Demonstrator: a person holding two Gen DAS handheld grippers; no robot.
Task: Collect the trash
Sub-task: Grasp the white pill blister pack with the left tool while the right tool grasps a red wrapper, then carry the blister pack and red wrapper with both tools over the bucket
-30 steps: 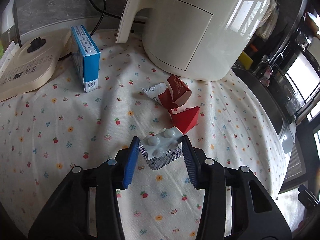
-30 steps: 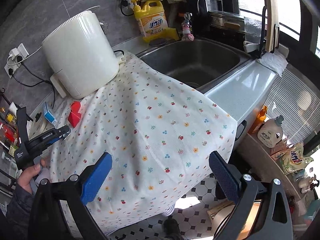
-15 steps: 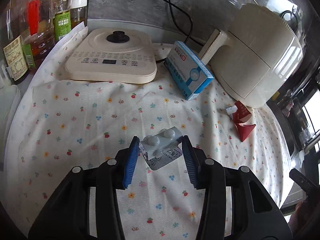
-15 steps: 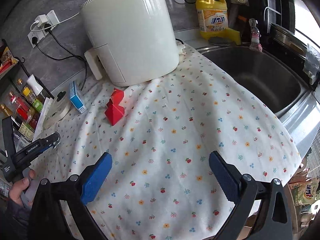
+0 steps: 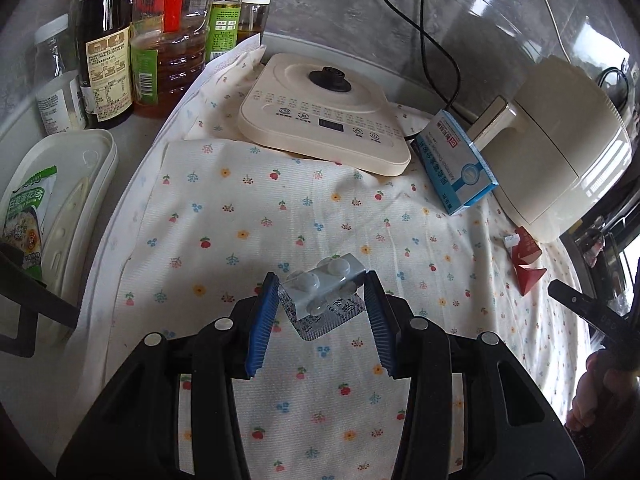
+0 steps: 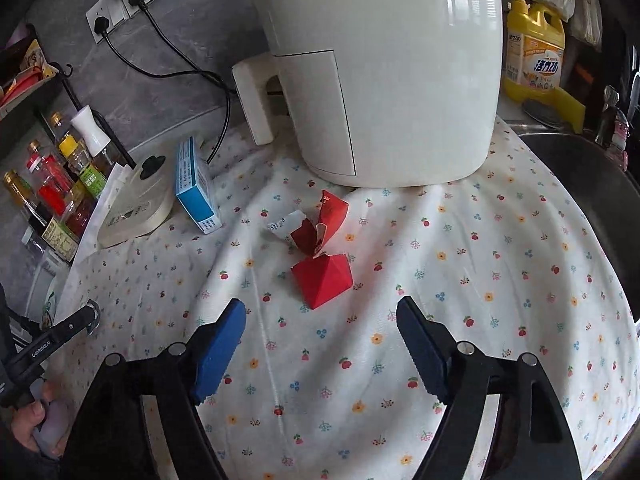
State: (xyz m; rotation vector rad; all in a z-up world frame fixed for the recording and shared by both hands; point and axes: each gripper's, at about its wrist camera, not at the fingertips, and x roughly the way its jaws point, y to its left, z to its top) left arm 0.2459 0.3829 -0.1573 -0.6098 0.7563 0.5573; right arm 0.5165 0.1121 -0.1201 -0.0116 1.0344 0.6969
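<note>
My left gripper (image 5: 321, 282) is shut on a grey pill blister pack (image 5: 320, 284) and holds it above the flowered cloth (image 5: 248, 216). A folded red paper piece (image 6: 322, 280) and a torn red-and-white carton (image 6: 316, 224) lie on the cloth in front of the air fryer (image 6: 384, 60). My right gripper (image 6: 320, 307) hangs just short of the red piece, and its jaws are closing with nothing between them. At the right edge of the left wrist view the same red scraps (image 5: 528, 258) show small. A blue medicine box (image 6: 196, 188) stands beside the cream cooker base (image 5: 324, 112).
Oil and sauce bottles (image 5: 120, 40) and a white lidded container (image 5: 68, 184) crowd the left end of the counter. A sink (image 6: 580, 184) and a yellow detergent bottle (image 6: 534, 52) lie to the right. Cables run along the back wall.
The left gripper swung left with the blister pack, bringing the bottles and container into view. The right gripper came in close to the red scraps and its jaws narrowed.
</note>
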